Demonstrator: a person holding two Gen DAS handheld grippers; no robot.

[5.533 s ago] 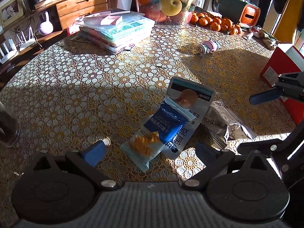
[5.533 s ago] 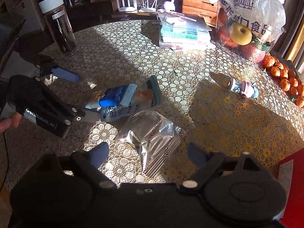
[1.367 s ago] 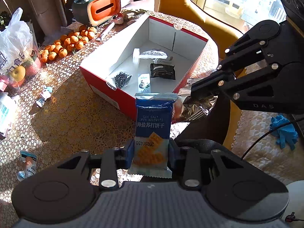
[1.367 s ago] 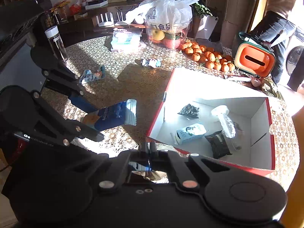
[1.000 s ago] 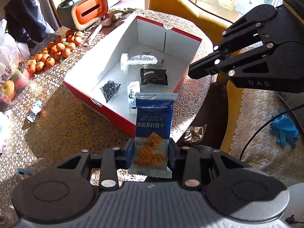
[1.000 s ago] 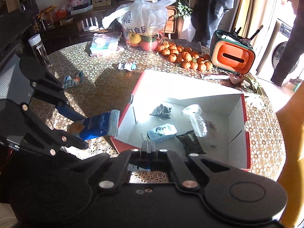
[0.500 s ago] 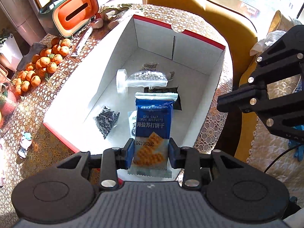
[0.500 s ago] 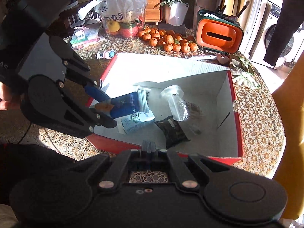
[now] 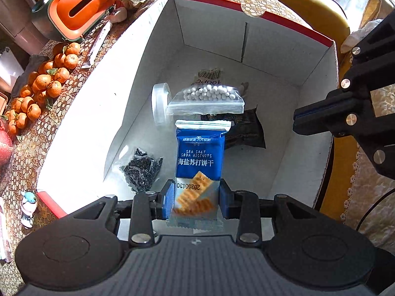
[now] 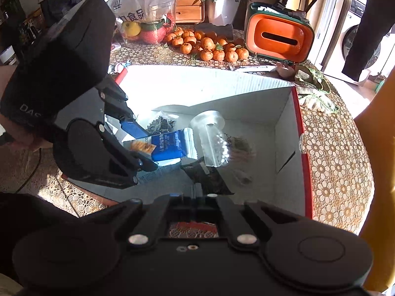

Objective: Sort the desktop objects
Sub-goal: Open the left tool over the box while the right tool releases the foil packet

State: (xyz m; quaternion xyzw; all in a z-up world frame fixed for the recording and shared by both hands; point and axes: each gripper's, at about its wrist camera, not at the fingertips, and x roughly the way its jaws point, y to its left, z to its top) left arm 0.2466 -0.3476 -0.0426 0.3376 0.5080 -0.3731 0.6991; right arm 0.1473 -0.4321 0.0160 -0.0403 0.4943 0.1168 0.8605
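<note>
Left gripper (image 9: 196,198), at lower centre of the left wrist frame, has its 2 blue pads clamped on the lower end of the blue sea salt biscuit packet (image 9: 199,159), which stands upright above the white interior of the red-edged box (image 9: 256,46). Right gripper (image 10: 196,198), at lower centre of the right wrist frame, has its fingers pressed fully together with nothing visible between them, above the near wall of the box. Inside the box lie 1 bag of white beads (image 9: 206,98), 1 bag of black bits (image 9: 142,170) and 1 dark packet (image 9: 244,130); tangerines (image 9: 42,83) sit at the left of the left wrist frame.
</note>
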